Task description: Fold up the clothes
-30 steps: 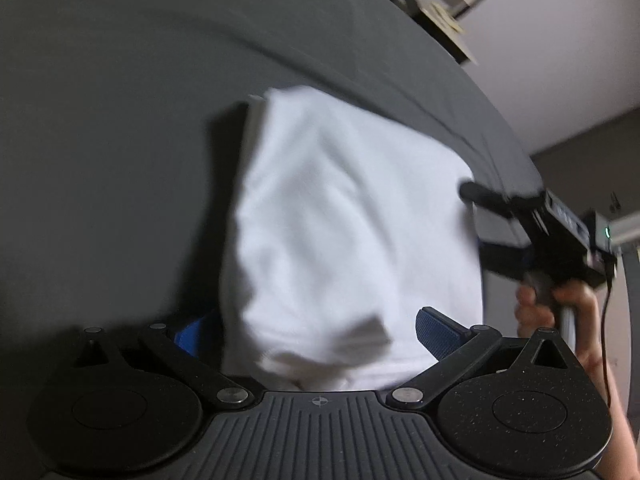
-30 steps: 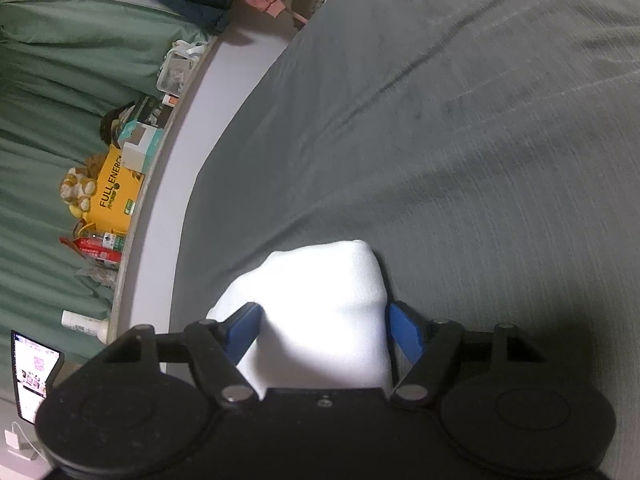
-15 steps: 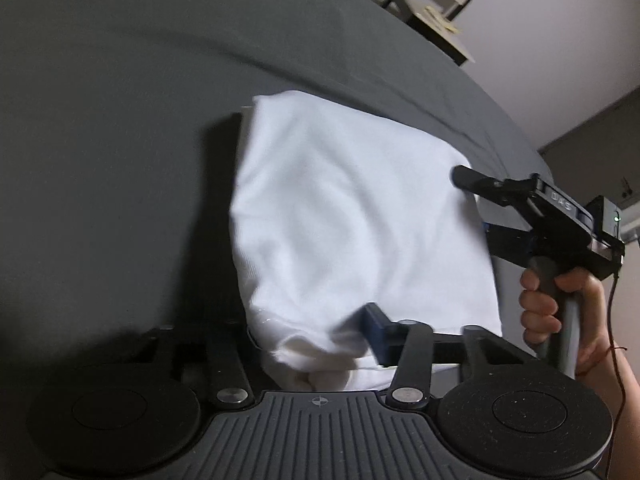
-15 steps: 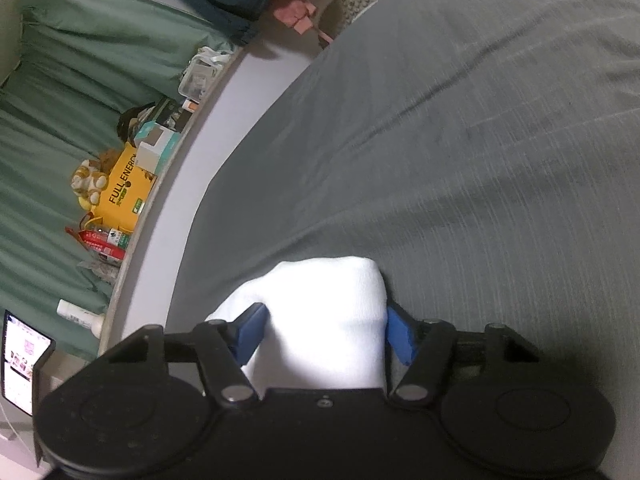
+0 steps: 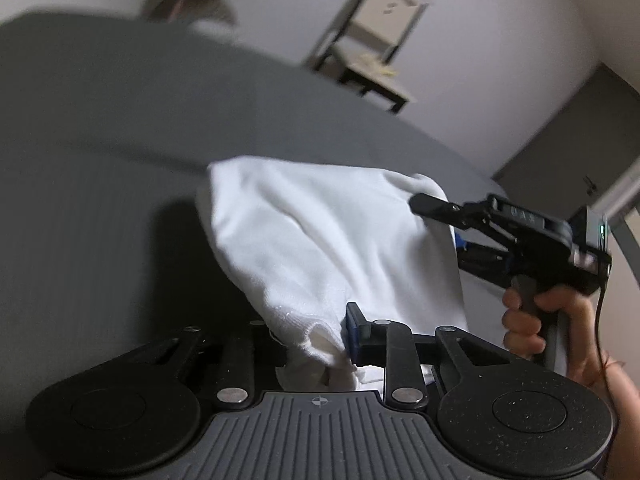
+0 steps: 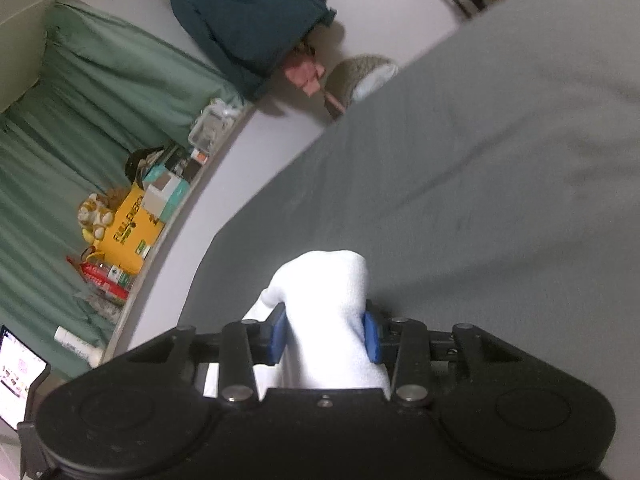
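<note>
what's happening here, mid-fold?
A person holds a claw in each hand and is folding a white garment over a grey bed. The left claw is shut on a bunched edge of the cloth near the camera. The right claw is shut on another bunch of it; the left view shows it gripping the far side. The garment hangs lifted between them, not flat on the bed.
</note>
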`<control>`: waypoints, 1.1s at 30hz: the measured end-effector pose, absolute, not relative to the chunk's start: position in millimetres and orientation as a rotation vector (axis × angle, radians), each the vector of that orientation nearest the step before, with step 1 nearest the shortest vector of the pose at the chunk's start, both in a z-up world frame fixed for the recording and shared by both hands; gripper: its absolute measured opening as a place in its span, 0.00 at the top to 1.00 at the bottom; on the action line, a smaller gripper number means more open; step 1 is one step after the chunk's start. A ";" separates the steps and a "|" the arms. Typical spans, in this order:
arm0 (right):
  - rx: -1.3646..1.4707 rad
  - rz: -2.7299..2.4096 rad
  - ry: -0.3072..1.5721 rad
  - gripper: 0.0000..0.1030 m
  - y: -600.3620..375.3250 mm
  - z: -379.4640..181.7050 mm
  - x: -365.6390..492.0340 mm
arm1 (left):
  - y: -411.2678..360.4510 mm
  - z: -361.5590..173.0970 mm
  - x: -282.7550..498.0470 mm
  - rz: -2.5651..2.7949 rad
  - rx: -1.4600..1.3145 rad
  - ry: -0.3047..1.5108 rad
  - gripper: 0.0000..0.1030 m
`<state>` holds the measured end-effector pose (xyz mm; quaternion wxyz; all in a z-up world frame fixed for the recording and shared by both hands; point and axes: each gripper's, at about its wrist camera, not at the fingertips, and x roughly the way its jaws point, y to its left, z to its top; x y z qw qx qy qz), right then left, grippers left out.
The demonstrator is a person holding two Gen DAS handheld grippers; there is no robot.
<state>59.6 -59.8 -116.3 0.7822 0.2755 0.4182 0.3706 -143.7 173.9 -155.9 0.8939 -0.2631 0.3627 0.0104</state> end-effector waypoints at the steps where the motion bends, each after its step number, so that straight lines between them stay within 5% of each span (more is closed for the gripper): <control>1: 0.592 0.792 0.891 0.65 -67.7 -110.0 64.6 | 165.2 -152.2 -135.6 0.018 -0.523 0.745 0.74; 13: 0.448 0.648 0.764 0.65 -185.0 -52.3 171.5 | 55.4 -141.1 16.5 -0.065 -0.524 0.654 0.74; 25: 0.504 0.488 0.849 0.63 -277.3 -126.1 248.2 | -19.6 -185.3 112.5 -0.095 -0.453 0.721 0.73; 28: 0.550 0.433 0.872 0.54 -282.9 -147.4 248.1 | -11.3 -195.5 102.7 -0.101 -0.487 0.711 0.45; 33: 0.509 0.383 0.835 0.31 -291.0 -151.5 229.0 | -4.3 -197.8 81.0 -0.139 -0.456 0.698 0.39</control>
